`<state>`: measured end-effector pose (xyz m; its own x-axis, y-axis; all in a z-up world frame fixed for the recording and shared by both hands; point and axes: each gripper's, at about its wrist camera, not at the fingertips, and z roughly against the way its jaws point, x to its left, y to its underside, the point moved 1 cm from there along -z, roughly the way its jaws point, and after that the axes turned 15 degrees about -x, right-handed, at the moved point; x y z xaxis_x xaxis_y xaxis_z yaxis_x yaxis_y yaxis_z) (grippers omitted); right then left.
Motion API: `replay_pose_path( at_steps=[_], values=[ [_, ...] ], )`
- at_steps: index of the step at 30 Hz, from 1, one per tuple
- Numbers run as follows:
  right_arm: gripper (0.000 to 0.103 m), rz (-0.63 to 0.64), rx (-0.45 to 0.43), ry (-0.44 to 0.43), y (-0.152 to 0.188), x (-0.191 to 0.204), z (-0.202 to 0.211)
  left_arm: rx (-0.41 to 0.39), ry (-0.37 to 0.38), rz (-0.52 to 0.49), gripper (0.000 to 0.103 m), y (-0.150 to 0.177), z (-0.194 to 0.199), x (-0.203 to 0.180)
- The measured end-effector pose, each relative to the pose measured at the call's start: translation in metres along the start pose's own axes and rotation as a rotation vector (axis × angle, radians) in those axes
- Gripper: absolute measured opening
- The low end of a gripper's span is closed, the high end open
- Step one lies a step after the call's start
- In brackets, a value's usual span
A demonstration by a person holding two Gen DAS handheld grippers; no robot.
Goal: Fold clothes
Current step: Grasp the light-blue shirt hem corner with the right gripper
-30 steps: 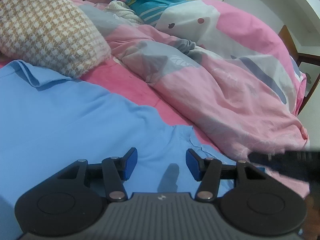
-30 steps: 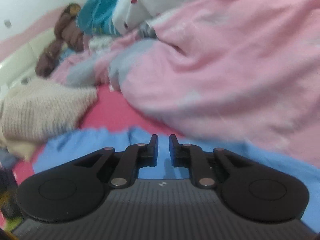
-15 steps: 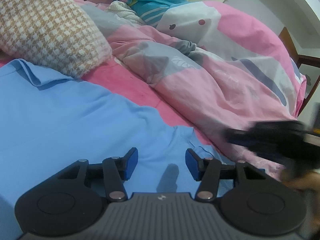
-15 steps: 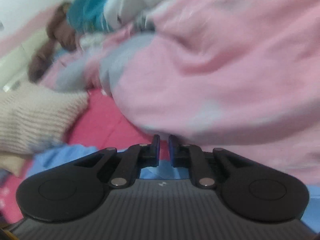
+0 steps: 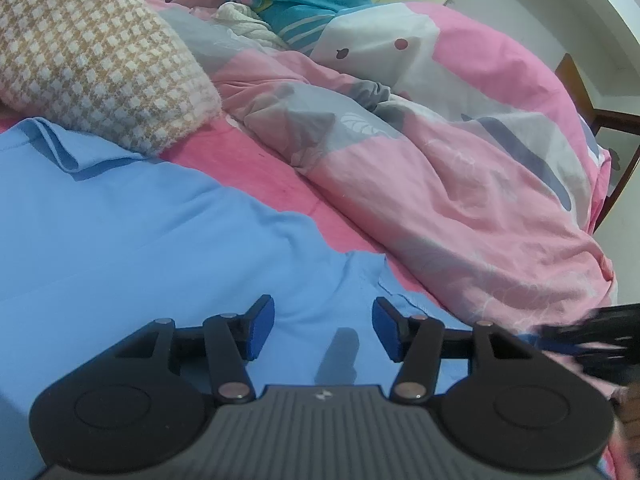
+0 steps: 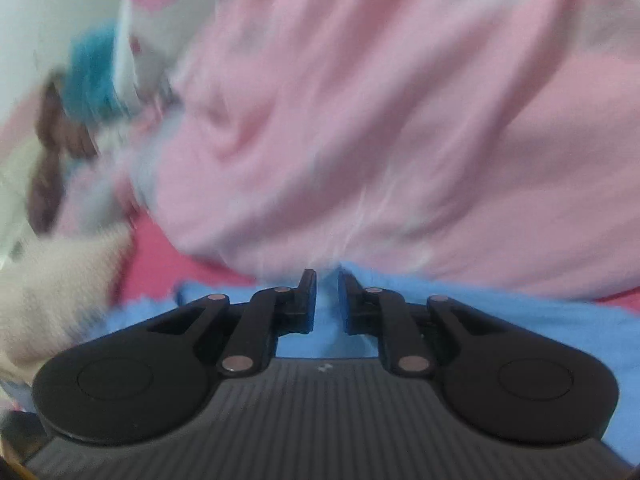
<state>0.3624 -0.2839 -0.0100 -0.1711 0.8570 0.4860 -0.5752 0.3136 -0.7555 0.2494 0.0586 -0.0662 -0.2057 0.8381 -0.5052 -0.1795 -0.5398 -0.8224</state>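
Blue garment (image 5: 152,248) lying across bed, edges cut off; right view blurring

Left gripper (image 5: 323,328) hovering released above it; right gripper (image 6: 326,300) nearly clenched, grasp impossible to tell.

Bed, red-pink sheet (image 5: 256,168): blue garment (image 5: 140,232) spread flat, pink duvet (image 5: 460,184) bunched beside, houndstooth cushion (image 5: 88,52).

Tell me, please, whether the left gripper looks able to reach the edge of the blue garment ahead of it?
Probably yes: the left gripper is open above the blue garment, nothing lies between its fingers and the garment's edge, and the pink duvet lies beyond.
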Motion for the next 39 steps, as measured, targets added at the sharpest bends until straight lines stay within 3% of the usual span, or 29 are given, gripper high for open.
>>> replay_pose_path(
  at_steps=[6, 9, 12, 23, 26, 29, 30, 32, 39],
  values=[
    [0.031, -0.101, -0.266, 0.054, -0.042, -0.078, 0.164, 0.001, -0.001, -0.014, 0.058, 0.000, 0.000, -0.002],
    [0.043, -0.167, -0.303, 0.146, -0.036, -0.128, 0.222, 0.005, -0.006, -0.027, 0.059, 0.001, -0.001, -0.004],
    [0.043, -0.290, -0.240, 0.189, 0.003, -0.164, 0.232, 0.008, -0.011, -0.039, 0.059, 0.001, -0.001, -0.006],
    [0.043, -0.245, -0.227, 0.203, 0.043, -0.158, 0.222, 0.007, -0.009, -0.040, 0.059, 0.001, -0.001, -0.006],
    [0.043, -0.141, -0.163, 0.235, 0.039, -0.136, 0.192, 0.006, -0.004, -0.032, 0.059, 0.001, -0.001, -0.005],
    [0.040, 0.008, -0.115, 0.345, 0.045, -0.125, 0.156, 0.006, 0.001, -0.022, 0.059, 0.000, -0.001, -0.004],
    [0.026, 0.025, -0.099, 0.370, 0.049, -0.127, 0.150, 0.004, 0.002, -0.026, 0.059, 0.000, 0.000, -0.006],
    [0.005, 0.055, -0.117, 0.422, 0.055, -0.131, 0.148, 0.001, 0.005, -0.035, 0.059, -0.002, 0.002, -0.009],
    [0.003, -0.218, -0.334, 0.357, 0.079, -0.145, 0.226, -0.012, 0.016, -0.066, 0.060, -0.009, 0.011, -0.021]
  ],
)
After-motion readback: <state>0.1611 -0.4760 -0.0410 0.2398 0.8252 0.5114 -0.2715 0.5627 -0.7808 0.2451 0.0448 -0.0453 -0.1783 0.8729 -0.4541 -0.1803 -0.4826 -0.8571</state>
